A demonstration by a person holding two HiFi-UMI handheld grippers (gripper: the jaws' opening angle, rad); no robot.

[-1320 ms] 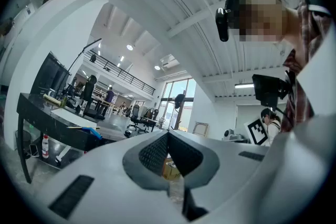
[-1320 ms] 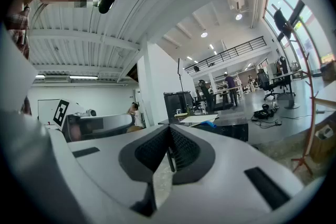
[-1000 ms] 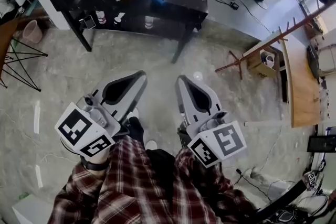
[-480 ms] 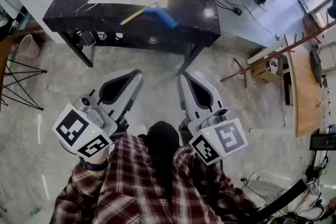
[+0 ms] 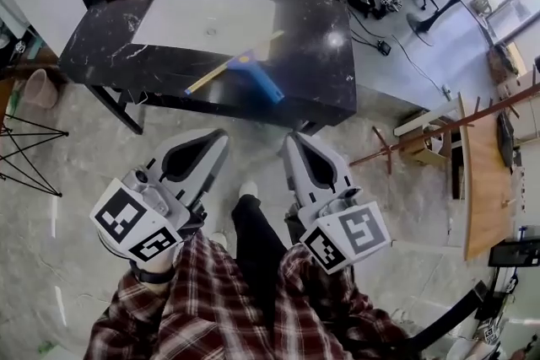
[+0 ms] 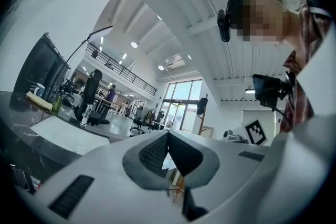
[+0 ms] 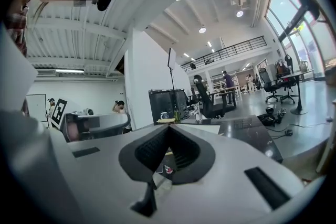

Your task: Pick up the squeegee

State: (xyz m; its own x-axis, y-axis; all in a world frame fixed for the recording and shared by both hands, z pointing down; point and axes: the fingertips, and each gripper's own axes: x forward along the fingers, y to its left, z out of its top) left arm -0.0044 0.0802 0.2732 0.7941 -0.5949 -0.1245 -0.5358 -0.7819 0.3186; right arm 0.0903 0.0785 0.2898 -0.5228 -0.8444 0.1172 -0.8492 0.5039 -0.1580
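Approach step: the left claw (image 5: 221, 133) and right claw (image 5: 293, 137) were closed and empty, short of the counter (image 5: 325, 55). Next, one would need opening at the squeegee (image 5: 249, 70).

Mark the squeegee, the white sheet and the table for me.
squeegee (image 5: 260, 80), head view, on its blue handle.
white sheet (image 5: 207, 21), head view, middle of the sheet.
table (image 5: 325, 63), head view, bare dark top right of the squeegee.

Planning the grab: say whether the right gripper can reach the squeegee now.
Probably, once nearer: the squeegee lies unobstructed near the table's front edge. The right gripper is short of it, jaws shut.
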